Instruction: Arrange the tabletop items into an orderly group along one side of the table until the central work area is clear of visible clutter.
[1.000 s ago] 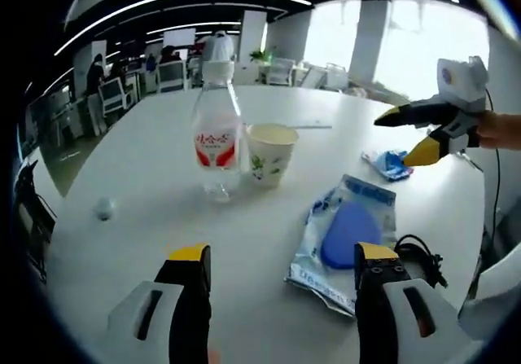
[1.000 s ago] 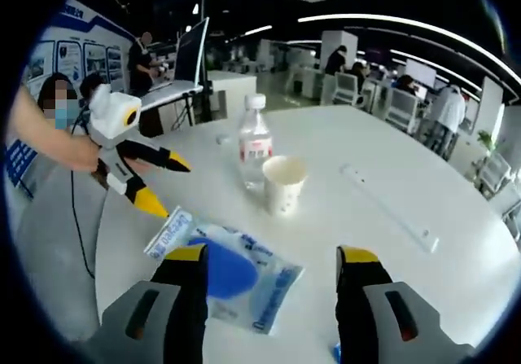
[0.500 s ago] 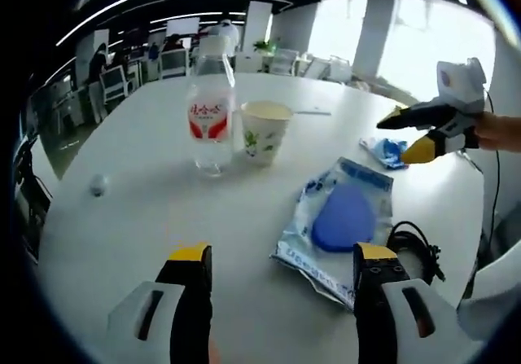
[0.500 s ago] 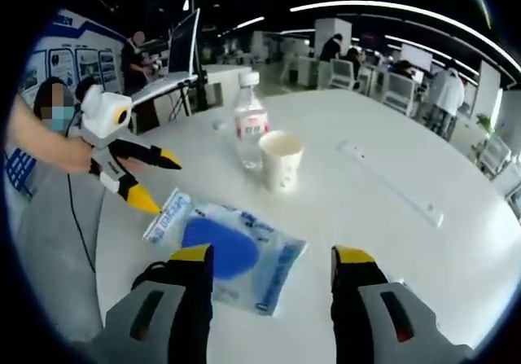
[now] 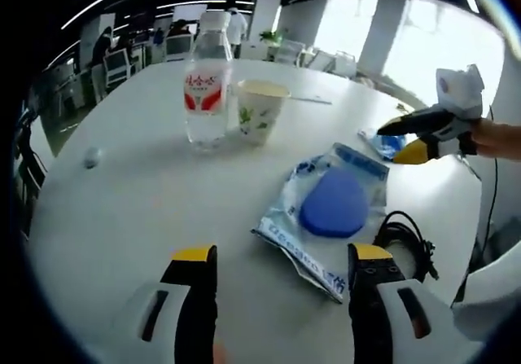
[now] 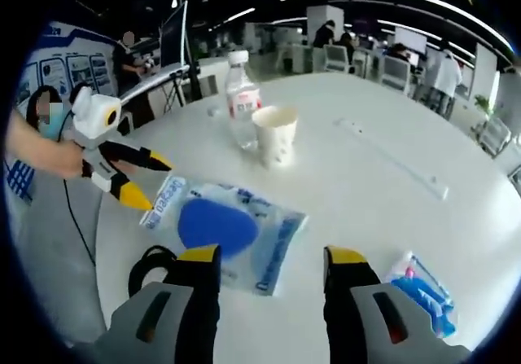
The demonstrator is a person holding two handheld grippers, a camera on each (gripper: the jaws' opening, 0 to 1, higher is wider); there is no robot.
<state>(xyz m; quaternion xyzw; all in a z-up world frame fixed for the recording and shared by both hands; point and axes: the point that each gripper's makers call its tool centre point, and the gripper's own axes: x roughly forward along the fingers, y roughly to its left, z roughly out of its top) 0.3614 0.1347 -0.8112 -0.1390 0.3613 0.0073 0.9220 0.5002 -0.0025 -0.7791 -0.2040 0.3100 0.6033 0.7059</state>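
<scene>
Office chairs and standing people fill the open room behind the table.

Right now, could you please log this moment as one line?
left tool open, empty | right tool open, empty | blue pouch flat on table | bottle beside cup, upright

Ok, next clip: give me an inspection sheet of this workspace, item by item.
Surface: white table, nothing spilled.
Job's things: water bottle upright beside paper cup; clear packet with blue pad flat near the table edge; small blue wrapper apart from it.
Clutter: small pale ball; flat white strip.
Grippers: left gripper and right gripper both open, holding nothing, above the table.
Cables: black coiled cable beside the packet.
Surroundings: open office with desks, chairs and people behind.
</scene>
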